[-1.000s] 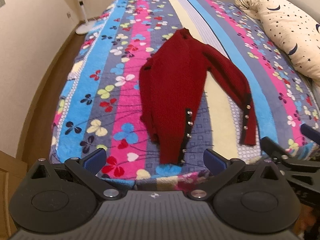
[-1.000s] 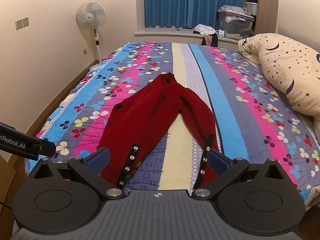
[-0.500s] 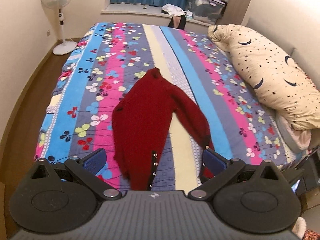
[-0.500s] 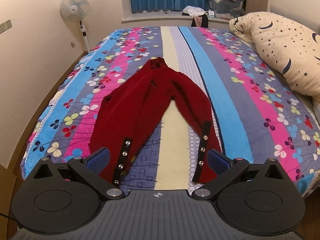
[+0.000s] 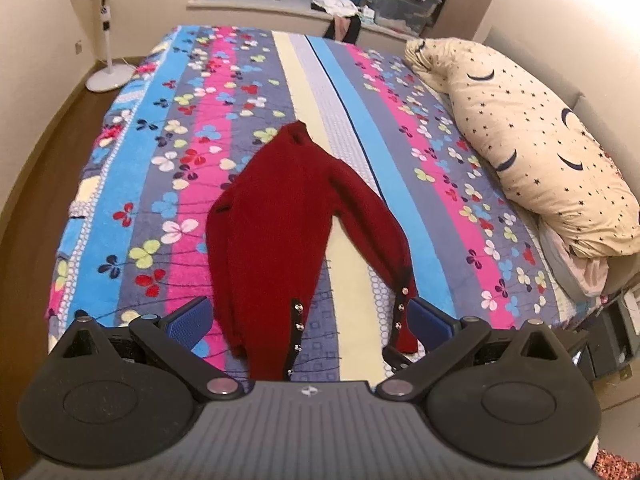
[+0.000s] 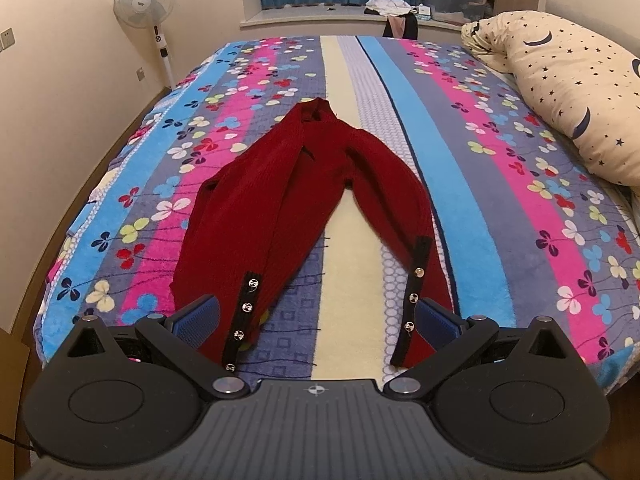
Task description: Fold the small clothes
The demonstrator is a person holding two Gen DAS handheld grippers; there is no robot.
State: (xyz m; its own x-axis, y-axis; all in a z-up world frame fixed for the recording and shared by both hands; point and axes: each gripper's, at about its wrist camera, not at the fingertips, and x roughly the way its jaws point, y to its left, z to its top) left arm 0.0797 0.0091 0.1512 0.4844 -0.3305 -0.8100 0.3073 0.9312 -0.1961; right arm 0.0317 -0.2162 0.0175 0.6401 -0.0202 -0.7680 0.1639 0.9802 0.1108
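Note:
A dark red knit sweater [image 5: 280, 220] [image 6: 288, 192] lies flat on the striped flowered bedspread [image 5: 400, 152] [image 6: 480, 184], collar away from me. One long sleeve [image 5: 376, 240] [image 6: 400, 208] angles out to the right, its black buttoned cuff [image 6: 412, 300] near the bed's front edge. A second buttoned black strip [image 6: 242, 316] runs along the sweater's lower part. My left gripper [image 5: 310, 322] hovers open above the near end of the sweater, holding nothing. My right gripper [image 6: 318, 320] is open too, its fingertips framing the two buttoned strips from above.
A cream pillow with stars and moons [image 5: 540, 152] [image 6: 568, 92] lies along the bed's right side. A white standing fan [image 5: 100, 20] [image 6: 150, 12] stands at the far left by the wall. Boxes and clothes sit on the windowsill [image 6: 400, 8] beyond the bed. Wood floor runs along the left.
Both grippers have moved; the left one swung right and now looks straight down the bed, so the sweater sits centred between its fingers. The sweater itself has not moved.

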